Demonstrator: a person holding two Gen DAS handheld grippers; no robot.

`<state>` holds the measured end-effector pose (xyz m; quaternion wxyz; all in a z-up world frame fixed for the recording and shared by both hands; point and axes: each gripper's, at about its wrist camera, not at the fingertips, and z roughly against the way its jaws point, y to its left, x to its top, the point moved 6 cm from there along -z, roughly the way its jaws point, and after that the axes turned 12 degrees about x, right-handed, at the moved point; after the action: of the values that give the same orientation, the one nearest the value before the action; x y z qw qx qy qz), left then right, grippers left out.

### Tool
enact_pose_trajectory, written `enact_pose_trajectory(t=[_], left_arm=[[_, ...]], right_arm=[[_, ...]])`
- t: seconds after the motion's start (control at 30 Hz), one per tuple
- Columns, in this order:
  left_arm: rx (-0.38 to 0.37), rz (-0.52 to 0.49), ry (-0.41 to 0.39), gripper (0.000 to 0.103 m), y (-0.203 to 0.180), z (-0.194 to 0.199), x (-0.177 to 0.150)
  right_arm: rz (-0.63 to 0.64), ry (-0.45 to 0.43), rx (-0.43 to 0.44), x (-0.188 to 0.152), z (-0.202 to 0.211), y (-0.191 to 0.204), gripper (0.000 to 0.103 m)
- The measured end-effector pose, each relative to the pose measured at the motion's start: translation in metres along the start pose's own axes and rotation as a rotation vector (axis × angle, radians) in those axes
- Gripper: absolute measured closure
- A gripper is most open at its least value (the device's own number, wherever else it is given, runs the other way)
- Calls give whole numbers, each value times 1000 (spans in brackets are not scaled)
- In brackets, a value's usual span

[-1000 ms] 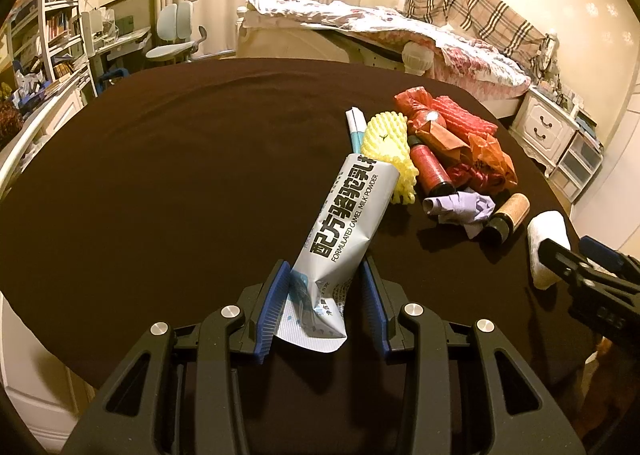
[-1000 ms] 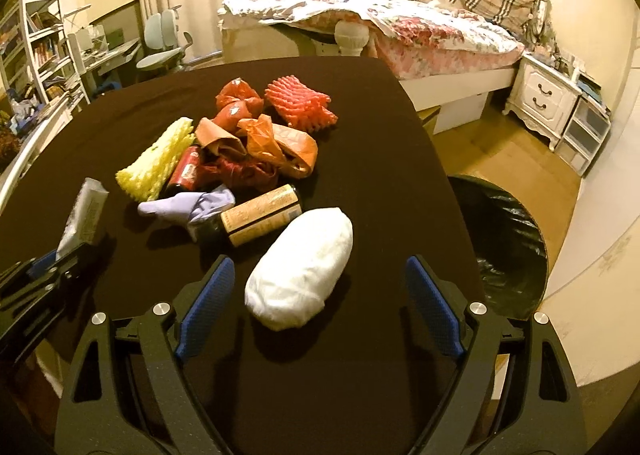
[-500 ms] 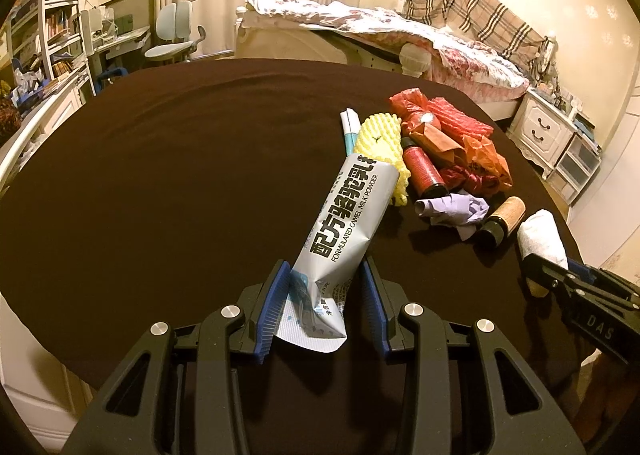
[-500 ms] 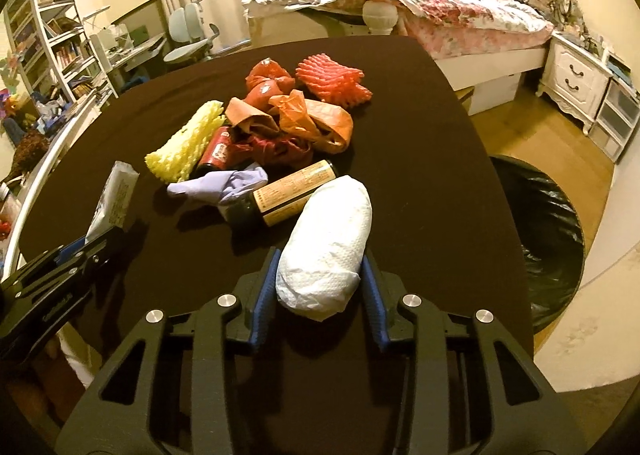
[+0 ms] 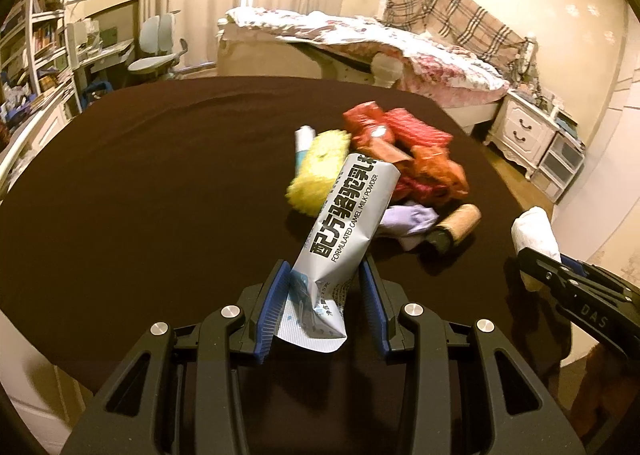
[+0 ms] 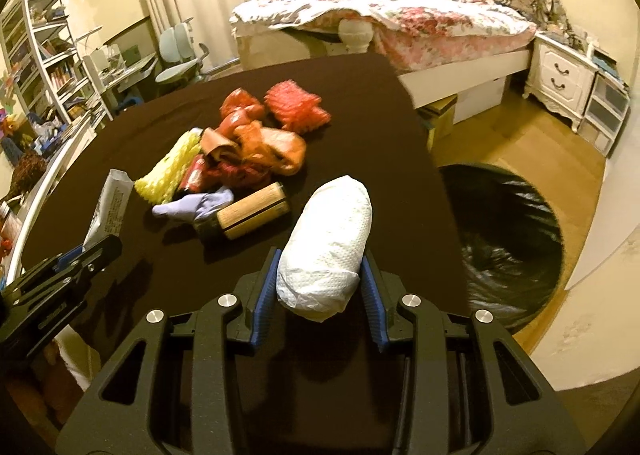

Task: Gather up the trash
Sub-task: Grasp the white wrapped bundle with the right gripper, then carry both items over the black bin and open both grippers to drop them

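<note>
My left gripper [image 5: 324, 305] is shut on a silver milk-powder sachet [image 5: 344, 223] and holds it up over the dark table [image 5: 160, 175]. My right gripper [image 6: 318, 289] is shut on a white crumpled paper bundle [image 6: 328, 247], lifted near the table's right edge. The bundle also shows in the left wrist view [image 5: 534, 235]. A trash pile lies mid-table: yellow foam net [image 6: 172, 169], orange and red wrappers [image 6: 260, 135], a purple rag [image 6: 196, 205] and a cork-labelled bottle [image 6: 252, 215]. A bin with a black bag [image 6: 504, 231] stands on the floor right of the table.
A bed [image 6: 400, 19] stands beyond the table. A white nightstand [image 6: 560, 75] is at the right wall. Shelves [image 6: 44, 67], a desk and a chair [image 6: 180, 55] are at the left. Wooden floor [image 6: 520, 143] surrounds the bin.
My right gripper closed on the white bundle and lifted it toward the table's right edge. My left gripper raised the sachet and swung it right over the pile.
</note>
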<state>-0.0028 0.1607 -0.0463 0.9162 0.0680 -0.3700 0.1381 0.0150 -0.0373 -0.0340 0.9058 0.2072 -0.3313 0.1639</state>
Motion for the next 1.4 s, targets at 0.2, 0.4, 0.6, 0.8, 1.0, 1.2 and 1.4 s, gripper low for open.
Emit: enact_pose_trajectory(t=[0.2, 0.4, 0.6, 0.8, 1.0, 1.2, 1.4], left_arm=[[-54, -42, -26, 64, -36, 7, 8], [-112, -106, -49, 64, -84, 10, 17], [-159, -167, -61, 64, -133, 5, 24], [-182, -233, -67, 64, -173, -2, 27], [-198, -263, -64, 64, -199, -10, 30], [-212, -263, -54, 64, -222, -18, 34], [-207, -275, -46, 64, -239, -27, 35]], right_arm=[[-28, -42, -47, 8, 17, -30, 65], [-57, -74, -102, 12, 31, -66, 65], [-103, -87, -143, 15, 33, -103, 65], [-128, -92, -167, 14, 31, -131, 65], [-157, -104, -181, 15, 33, -150, 65], [-179, -113, -189, 17, 34, -167, 65], [-199, -116, -196, 19, 33, -184, 65]])
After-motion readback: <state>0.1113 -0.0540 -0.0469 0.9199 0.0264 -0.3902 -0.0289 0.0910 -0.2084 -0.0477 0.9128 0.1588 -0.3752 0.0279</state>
